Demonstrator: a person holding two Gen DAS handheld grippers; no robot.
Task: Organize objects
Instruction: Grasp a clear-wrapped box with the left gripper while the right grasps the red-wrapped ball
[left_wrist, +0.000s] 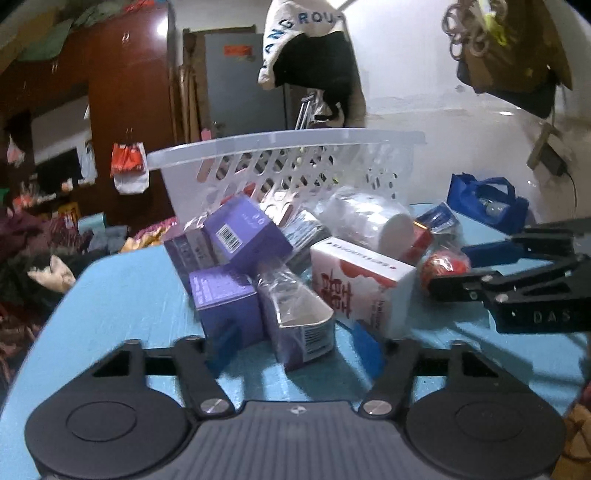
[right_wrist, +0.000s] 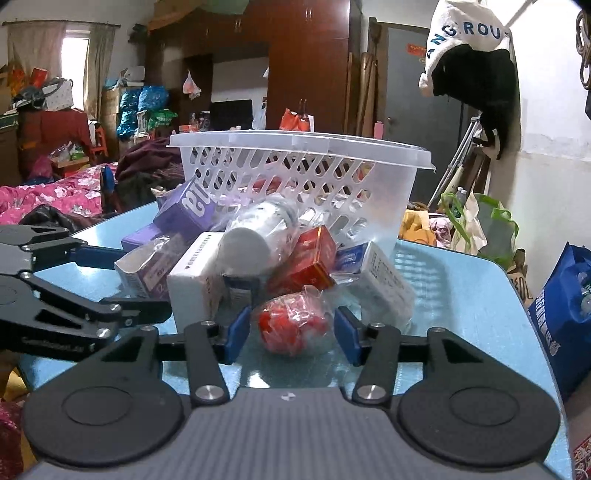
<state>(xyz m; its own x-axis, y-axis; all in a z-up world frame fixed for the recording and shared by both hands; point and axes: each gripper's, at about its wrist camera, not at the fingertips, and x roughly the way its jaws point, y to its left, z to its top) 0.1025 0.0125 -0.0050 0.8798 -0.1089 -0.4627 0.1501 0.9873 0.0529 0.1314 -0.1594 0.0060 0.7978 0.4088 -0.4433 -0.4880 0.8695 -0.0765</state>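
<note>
Pick-up stage: right gripper (right_wrist: 291, 334) bracketed the wrapped red ball (right_wrist: 290, 326), pads not yet touching; left gripper (left_wrist: 295, 349) clamped the cut-open purple box (left_wrist: 295, 332). Next, presumably: close, lift into the basket (right_wrist: 406, 206).

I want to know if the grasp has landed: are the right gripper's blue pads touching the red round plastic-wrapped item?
Apart. The right wrist view shows blue tabletop between each of the right gripper's pads and the red round plastic-wrapped item.
</note>
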